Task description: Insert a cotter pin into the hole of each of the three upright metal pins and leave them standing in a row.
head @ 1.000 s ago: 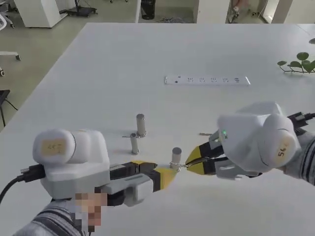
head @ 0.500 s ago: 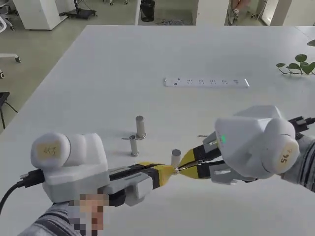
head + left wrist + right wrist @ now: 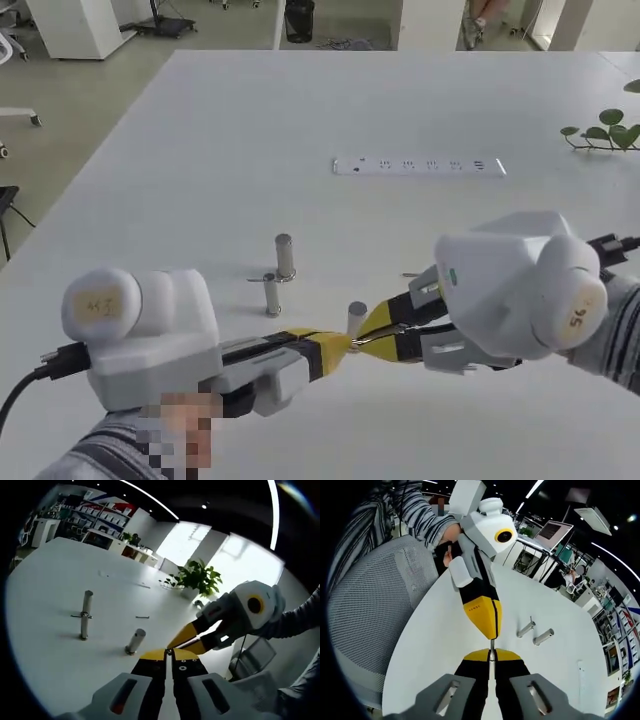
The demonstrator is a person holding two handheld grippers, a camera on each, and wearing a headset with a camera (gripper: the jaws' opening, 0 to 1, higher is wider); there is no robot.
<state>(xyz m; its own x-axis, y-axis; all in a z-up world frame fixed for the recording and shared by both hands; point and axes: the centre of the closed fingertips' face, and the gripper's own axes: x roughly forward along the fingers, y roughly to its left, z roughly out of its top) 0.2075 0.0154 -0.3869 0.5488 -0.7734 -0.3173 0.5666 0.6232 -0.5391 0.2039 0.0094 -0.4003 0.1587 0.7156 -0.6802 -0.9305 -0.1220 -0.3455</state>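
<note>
Head view shows left claw (image 3: 343,346) and right claw (image 3: 370,338) both pinched shut on the cotter pin (image 3: 357,342) (lying level between their tips); the nearest metal pin (image 3: 357,315) stands upright just beyond it

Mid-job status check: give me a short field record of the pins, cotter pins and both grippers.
upright pins: back pin, middle pin, front pin, all standing
fitted cotter pin: seems to pass through middle pin's top; other two bare
loose cotter pin: lying on table
held cotter pin: between both gripper tips, beside front pin
left gripper: shut on held cotter pin
right gripper: shut on held cotter pin
</note>
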